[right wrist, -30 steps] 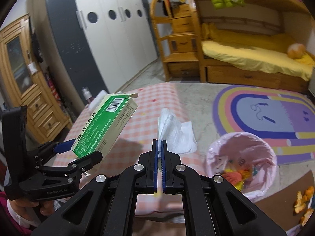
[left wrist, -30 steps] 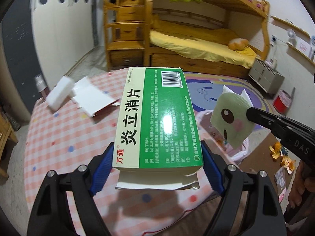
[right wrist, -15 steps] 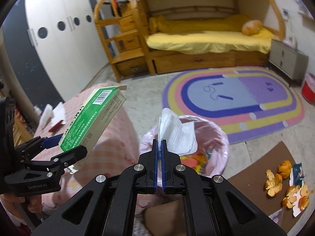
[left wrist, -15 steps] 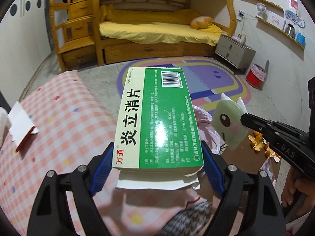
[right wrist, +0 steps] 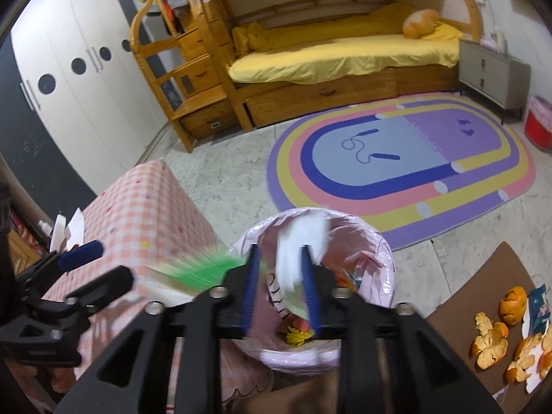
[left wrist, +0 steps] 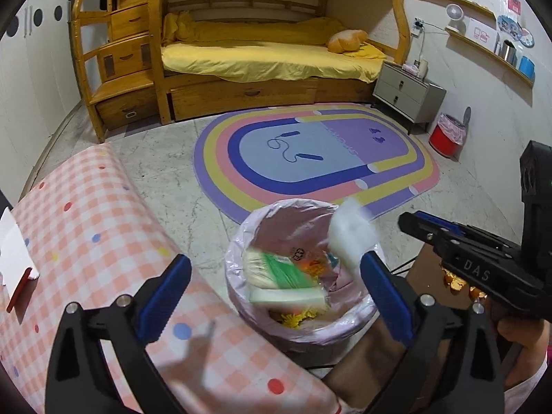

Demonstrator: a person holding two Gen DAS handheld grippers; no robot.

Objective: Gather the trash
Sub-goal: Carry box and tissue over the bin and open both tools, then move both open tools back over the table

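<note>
The pink-lined trash bin (left wrist: 238,241) (right wrist: 386,252) stands on the floor beside the checked table. My left gripper (left wrist: 276,283) is open above it; the green medicine box (left wrist: 283,276) is loose and blurred, dropping into the bin. It shows as a green streak in the right wrist view (right wrist: 203,262). My right gripper (right wrist: 279,289) is open over the bin, and the white tissue (right wrist: 300,241) falls blurred between its fingers. The tissue also shows in the left wrist view (left wrist: 350,234), just off the right gripper's tip.
The pink checked table (left wrist: 79,234) is at the left with white paper and a red-edged card (left wrist: 15,269) on it. Orange peels (right wrist: 500,338) and a wrapper lie on brown cardboard at the right. A rainbow rug (left wrist: 310,158), a bunk bed and a red bin (left wrist: 446,136) lie beyond.
Both grippers swung from the table to above the bin and opened. The green box and the tissue have left the jaws and are falling into the bin.
</note>
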